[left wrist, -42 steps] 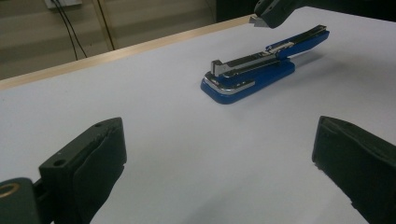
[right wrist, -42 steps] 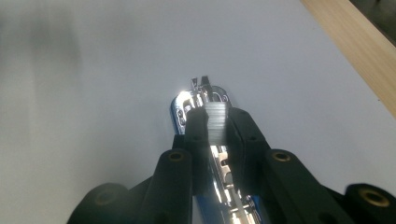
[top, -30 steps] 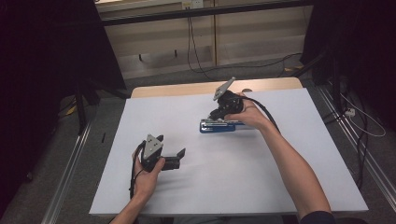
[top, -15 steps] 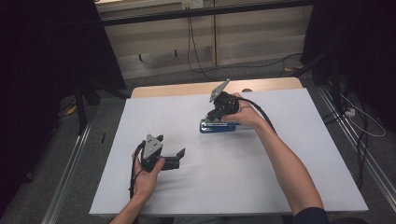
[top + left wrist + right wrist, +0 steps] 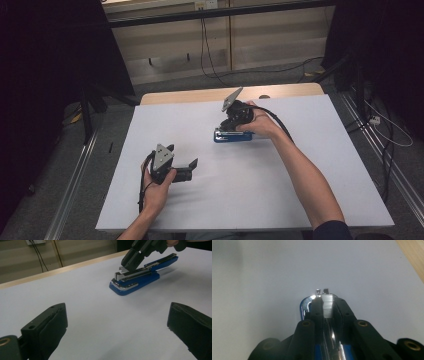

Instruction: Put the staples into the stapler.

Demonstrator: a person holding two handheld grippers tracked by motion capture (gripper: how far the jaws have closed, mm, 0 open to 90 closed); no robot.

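Observation:
A blue stapler (image 5: 235,137) lies near the middle of the white table top (image 5: 300,165), its blue lid raised off the metal magazine (image 5: 132,275). My right gripper (image 5: 226,128) points down at the stapler's front end. It is shut on a silver strip of staples (image 5: 328,305), which sits at the front of the magazine; the left gripper view shows the strip (image 5: 122,269) in the right gripper (image 5: 125,267). My left gripper (image 5: 182,156) rests low at the table's front left with its jaws wide open and nothing between them, facing the stapler (image 5: 135,285).
The wooden edge of the table (image 5: 200,95) runs along the far side. Beyond it, cables (image 5: 210,55) hang against a pale wall panel. Metal rails (image 5: 75,185) flank the table on the floor at both sides.
My right gripper has edged slightly to the left over the stapler, still shut on the staples. The left gripper has stayed in place.

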